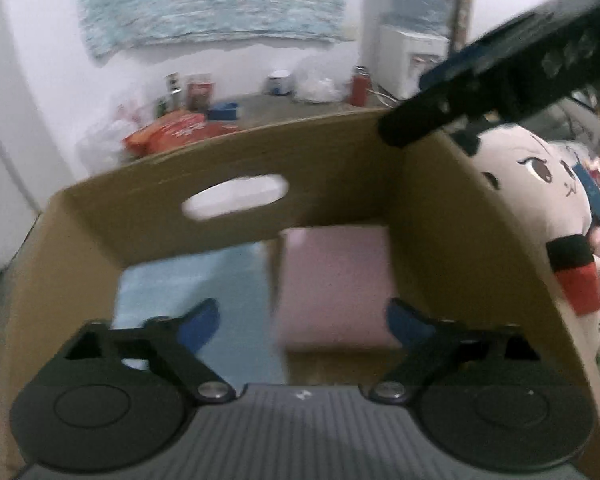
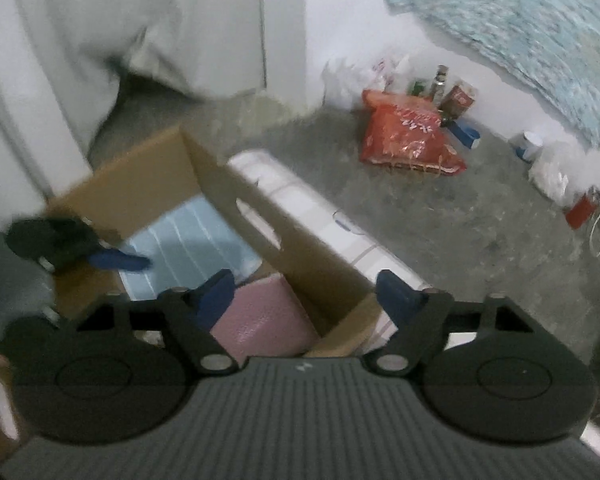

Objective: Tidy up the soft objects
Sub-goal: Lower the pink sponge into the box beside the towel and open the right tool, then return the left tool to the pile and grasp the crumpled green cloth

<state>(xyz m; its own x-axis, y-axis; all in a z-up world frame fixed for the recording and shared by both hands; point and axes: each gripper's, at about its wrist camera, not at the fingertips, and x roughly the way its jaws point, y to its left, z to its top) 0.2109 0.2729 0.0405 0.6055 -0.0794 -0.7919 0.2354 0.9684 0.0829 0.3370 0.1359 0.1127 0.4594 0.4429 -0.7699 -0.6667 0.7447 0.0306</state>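
Both views are motion-blurred. In the left wrist view, the left gripper (image 1: 300, 320) fills the bottom of the frame, its blue-tipped fingers (image 1: 202, 322) spread wide apart with nothing between them. It points down into an open cardboard box (image 1: 340, 152) at the centre of the frame. On the box floor lie two folded soft items side by side: a light blue cloth (image 1: 204, 280) on the left and a pink cloth (image 1: 336, 284) on the right. The far wall of the box has an oval handle cutout. Just outside the box's right wall, at the right edge of the frame, sits a plush doll (image 1: 540, 192) with a pale round head and a black and red collar. The right gripper (image 1: 500, 76) crosses the upper right corner above the box.

In the right wrist view, the right gripper (image 2: 304, 300) sits at the bottom, its fingers (image 2: 396, 296) apart and empty, above the near corner of the box. The blue cloth and pink cloth show inside, lower left of centre. A red bag (image 2: 408, 136) lies on the grey floor (image 2: 480, 232) at upper right, near bottles by the wall.
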